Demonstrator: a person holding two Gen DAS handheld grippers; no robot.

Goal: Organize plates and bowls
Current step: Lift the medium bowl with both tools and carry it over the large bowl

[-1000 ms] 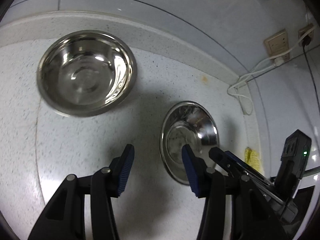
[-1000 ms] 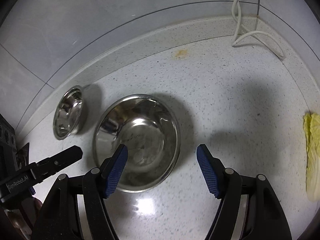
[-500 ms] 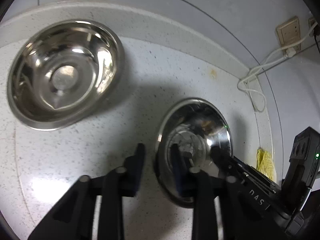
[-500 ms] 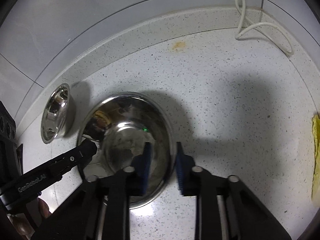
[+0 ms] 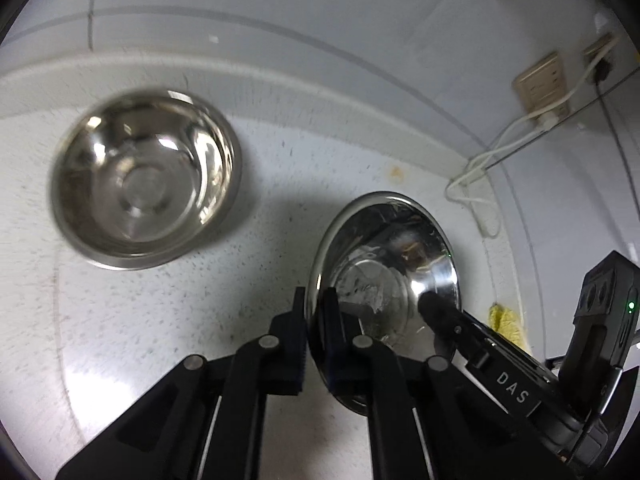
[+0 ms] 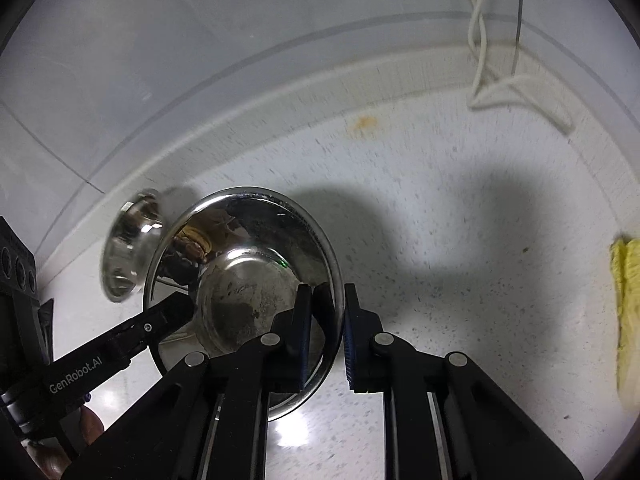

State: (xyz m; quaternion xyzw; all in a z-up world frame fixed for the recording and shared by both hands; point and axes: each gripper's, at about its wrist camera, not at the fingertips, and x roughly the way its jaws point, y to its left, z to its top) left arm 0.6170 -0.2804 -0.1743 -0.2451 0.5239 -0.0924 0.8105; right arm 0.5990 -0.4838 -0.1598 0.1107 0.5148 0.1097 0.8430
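A wide shallow steel bowl [image 5: 392,264] is held between both grippers, lifted above the speckled counter [image 5: 280,184]. My left gripper [image 5: 316,320] is shut on its left rim. My right gripper [image 6: 326,320] is shut on its right rim; the bowl shows in the right wrist view [image 6: 248,280] too. A second, deeper steel bowl [image 5: 144,180] sits on the counter to the left, near the back wall; it also shows in the right wrist view [image 6: 128,252], partly hidden behind the held bowl.
White cables [image 5: 480,168] run from wall sockets [image 5: 542,84] onto the counter's back right corner, also in the right wrist view [image 6: 516,88]. A yellow cloth [image 6: 626,312] lies at the right. An orange stain [image 6: 364,122] marks the counter near the backsplash.
Both grippers closed on opposite rims of the shallow bowl, and it has come up off the counter. The views have shifted and blurred with the motion.
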